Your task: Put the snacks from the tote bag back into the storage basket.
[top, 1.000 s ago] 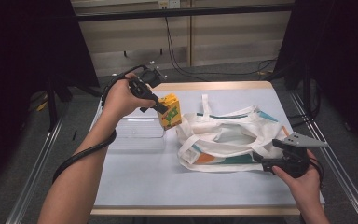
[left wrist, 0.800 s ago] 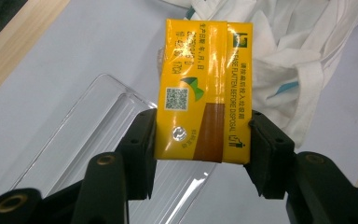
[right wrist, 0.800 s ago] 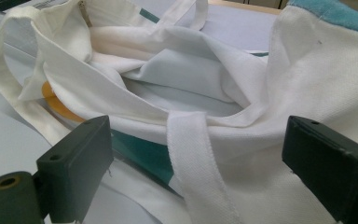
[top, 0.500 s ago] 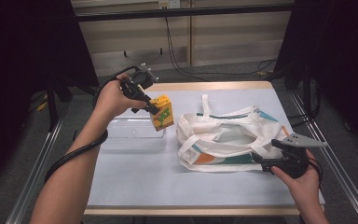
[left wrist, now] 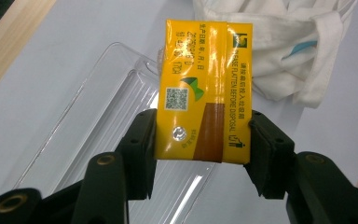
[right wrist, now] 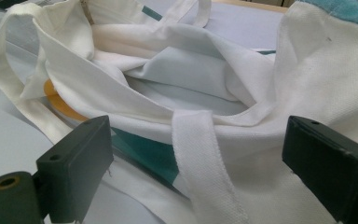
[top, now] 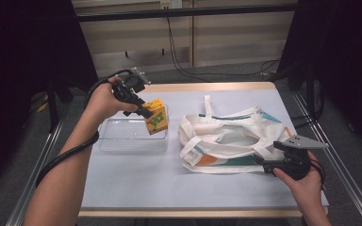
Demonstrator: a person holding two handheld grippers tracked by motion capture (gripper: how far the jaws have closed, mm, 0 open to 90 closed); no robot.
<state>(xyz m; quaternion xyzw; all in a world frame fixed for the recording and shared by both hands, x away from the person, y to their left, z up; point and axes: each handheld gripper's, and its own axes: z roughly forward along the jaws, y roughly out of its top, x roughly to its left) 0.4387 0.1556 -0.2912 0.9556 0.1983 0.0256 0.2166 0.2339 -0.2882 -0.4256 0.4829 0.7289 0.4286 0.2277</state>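
My left gripper (left wrist: 200, 140) is clamped on the yellow drink carton (left wrist: 204, 91), one jaw pressing each side, and holds it just above the clear plastic tray (top: 122, 136). My right gripper (right wrist: 196, 172) stands wide, with a strap of the white tote bag (right wrist: 191, 88) lying between its jaws, unpinched, on the table (top: 136, 179).

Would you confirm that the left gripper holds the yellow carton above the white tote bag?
Not quite: the left gripper holds the yellow carton above the clear plastic tray, not the white tote bag, as the high view shows.
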